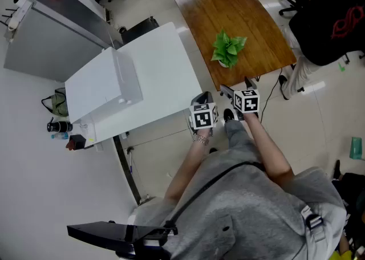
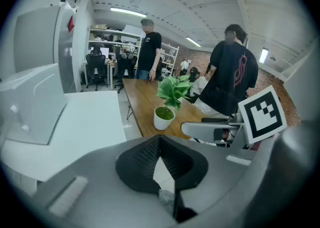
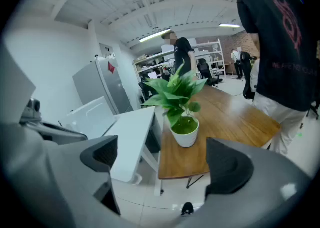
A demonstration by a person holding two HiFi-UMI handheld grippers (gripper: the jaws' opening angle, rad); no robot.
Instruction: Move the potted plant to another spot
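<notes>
Potted plant (image 1: 227, 50): upright on the wooden table (image 1: 228, 8), upper centre-right of the head view, near the table's lower edge.
Left gripper (image 1: 203, 98): jaws clenched together, nothing between them.
Right gripper (image 1: 237, 86): jaws spread wide, released, empty; the plant stands ahead, apart from both pads.
White desk (image 1: 154, 76): beside the table, at its left.

A wooden table (image 1: 222, 8) stands just ahead of the right gripper (image 1: 237, 88). A white table (image 1: 165, 70) lies to its left, and a person in black (image 1: 325, 25) stands to its right.
</notes>
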